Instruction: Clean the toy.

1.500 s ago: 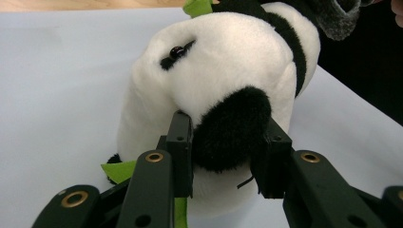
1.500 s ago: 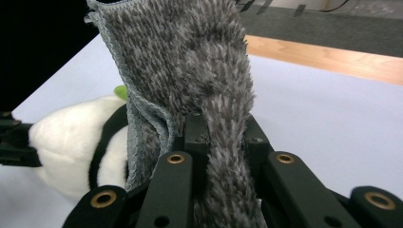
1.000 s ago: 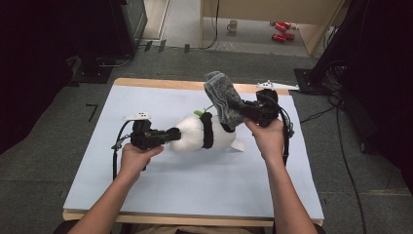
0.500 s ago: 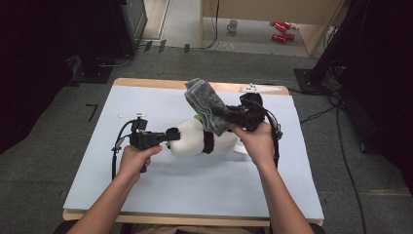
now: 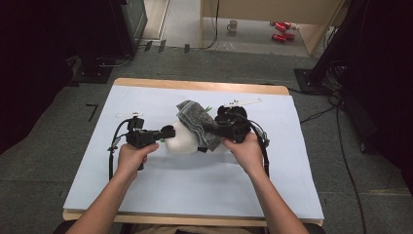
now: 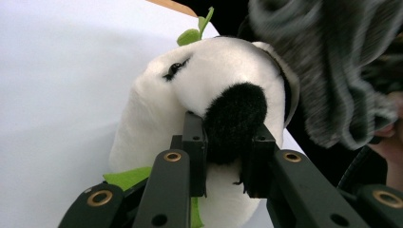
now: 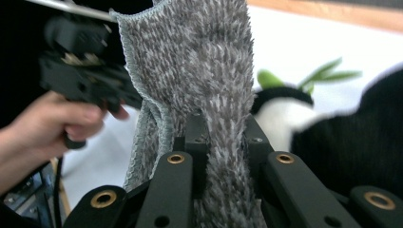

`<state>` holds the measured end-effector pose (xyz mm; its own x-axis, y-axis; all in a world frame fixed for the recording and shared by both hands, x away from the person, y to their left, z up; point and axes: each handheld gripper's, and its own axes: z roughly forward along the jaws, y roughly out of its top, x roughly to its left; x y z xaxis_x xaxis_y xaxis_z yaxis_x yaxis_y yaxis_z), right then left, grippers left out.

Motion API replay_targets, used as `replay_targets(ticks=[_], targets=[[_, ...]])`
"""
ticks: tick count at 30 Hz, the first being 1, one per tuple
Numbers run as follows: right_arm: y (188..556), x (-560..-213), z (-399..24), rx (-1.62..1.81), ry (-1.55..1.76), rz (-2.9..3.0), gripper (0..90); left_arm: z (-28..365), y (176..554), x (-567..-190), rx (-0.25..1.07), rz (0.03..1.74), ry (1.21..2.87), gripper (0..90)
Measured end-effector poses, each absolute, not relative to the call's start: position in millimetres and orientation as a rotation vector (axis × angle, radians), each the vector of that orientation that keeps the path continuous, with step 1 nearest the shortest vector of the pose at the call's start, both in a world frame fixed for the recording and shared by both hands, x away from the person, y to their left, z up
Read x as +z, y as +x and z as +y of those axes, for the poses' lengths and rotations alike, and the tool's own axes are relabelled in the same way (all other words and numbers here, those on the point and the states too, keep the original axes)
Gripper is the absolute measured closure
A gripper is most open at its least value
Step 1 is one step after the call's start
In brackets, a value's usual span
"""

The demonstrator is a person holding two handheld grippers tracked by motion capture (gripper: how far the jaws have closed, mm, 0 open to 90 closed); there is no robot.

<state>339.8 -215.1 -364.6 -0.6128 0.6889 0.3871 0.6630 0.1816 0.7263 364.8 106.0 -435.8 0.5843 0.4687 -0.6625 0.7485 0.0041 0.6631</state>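
Wiping has begun: right gripper (image 5: pixel 214 127) clamps the fuzzy grey cloth (image 5: pixel 195 122) mid-frame; left gripper (image 5: pixel 169 131), jaws just loosening, pinches the white plush panda's (image 5: pixel 187 144) nose; body left.

Worktop (image 5: pixel 146 204) is seen covered w/ a pale blue sheet, wood edge exposed at far side. Grey carpet floor (image 5: pixel 58 161) is spread all round. Light wooden furniture (image 5: pixel 311 29) is seen at back, a mug (image 5: pixel 233 25) and red items (image 5: pixel 280 30) left on floor beneath. Dark equipment (image 5: pixel 63 29) is stacked at left, cables (image 5: pixel 341 146) trailed at right.
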Motion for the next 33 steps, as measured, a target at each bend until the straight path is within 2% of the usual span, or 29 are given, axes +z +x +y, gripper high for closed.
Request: replay_targets(ticks=[4,8,13,18,23,26,33], targets=[[343.6,-374.9,-217.4,1.448,1.398,2.391,78.9,105.9,365.1,-436.5,-0.281,1.034,1.646,74.3],[346.0,-377.3,-218.3,1.45,1.392,2.389,78.9,105.8,365.1,-436.1,-0.241,1.024,1.663,67.4],[347.3,-378.2,-218.5,1.449,1.381,2.388,78.9,108.9,364.6,-433.7,-0.197,0.982,1.688,51.9],[349.7,-379.3,-218.3,1.453,1.383,2.382,78.9,114.8,358.5,-429.7,-0.068,0.858,1.752,38.3],[352.3,-379.5,-218.7,1.458,1.382,2.378,78.8,118.9,352.2,-433.1,0.0,0.752,1.838,34.4],[353.7,-379.2,-218.7,1.457,1.383,2.376,78.8,114.3,351.7,-437.3,-0.013,0.733,1.851,34.3],[356.2,-379.2,-219.0,1.465,1.39,2.367,78.7,95.5,351.5,-451.9,0.08,0.719,1.938,27.1]])
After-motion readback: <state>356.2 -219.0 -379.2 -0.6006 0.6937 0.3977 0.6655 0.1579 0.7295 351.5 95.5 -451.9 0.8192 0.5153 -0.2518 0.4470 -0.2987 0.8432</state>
